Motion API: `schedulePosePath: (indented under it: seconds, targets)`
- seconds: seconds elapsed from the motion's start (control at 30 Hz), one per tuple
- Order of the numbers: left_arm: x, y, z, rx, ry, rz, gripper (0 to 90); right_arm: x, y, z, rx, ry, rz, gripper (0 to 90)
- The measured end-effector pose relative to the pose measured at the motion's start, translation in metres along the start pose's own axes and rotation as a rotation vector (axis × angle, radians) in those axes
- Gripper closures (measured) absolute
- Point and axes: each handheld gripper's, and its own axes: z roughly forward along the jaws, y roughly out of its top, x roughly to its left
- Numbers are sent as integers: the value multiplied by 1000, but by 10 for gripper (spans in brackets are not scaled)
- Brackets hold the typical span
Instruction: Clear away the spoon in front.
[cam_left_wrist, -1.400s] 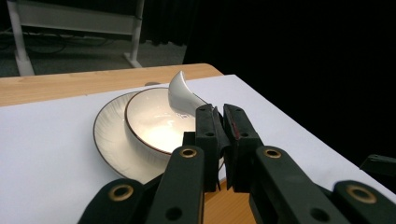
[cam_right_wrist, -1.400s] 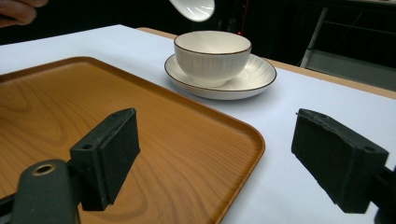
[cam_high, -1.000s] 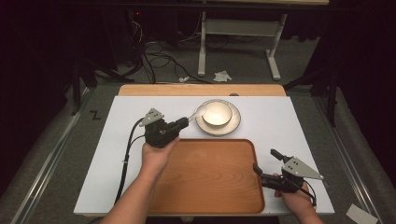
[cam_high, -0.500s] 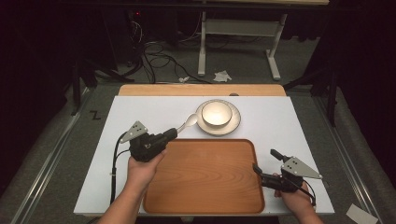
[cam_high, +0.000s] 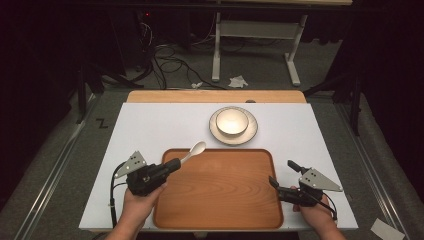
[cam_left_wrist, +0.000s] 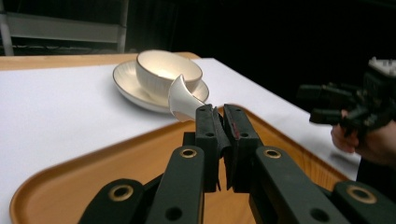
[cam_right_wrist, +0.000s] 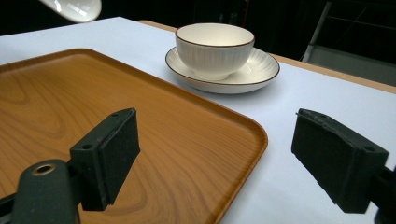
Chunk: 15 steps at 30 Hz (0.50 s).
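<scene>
High view: a white surface (cam_high: 150, 130) carries a wooden tray (cam_high: 220, 192) near the person, and beyond the tray's far edge a saucer (cam_high: 250, 134) with a cream bowl (cam_high: 232, 121) standing on it; the left tongs (cam_high: 172, 164) sit over the tray's near-left corner, clamped tight on the handle of a white spoon (cam_high: 194, 150); the spoon's long axis runs from the tongs up and to the right, its bowl end hanging over the tray's far-left edge and pointing toward the saucer, short of it and apart from it; the tray lies directly under and to the right of the spoon, so setting it down looks like a short drop, judged from this layout; the right tongs (cam_high: 280, 175) rest at the tray's near-right corner, spread wide and empty, well apart from the spoon; the left hand is plainly the nearer one.
</scene>
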Motion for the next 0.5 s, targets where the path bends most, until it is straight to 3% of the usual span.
schedulePosePath:
  seconds: [0.2, 0.5]
  targets:
    - [-1, -13, -15, -7, -9, 0, 861, 0, 0, 1, 2, 5, -5, 164]
    - [-5, -39, -37, 45, -40, 39, 861, 2, 0, 2, 0, 18, -23, 164]
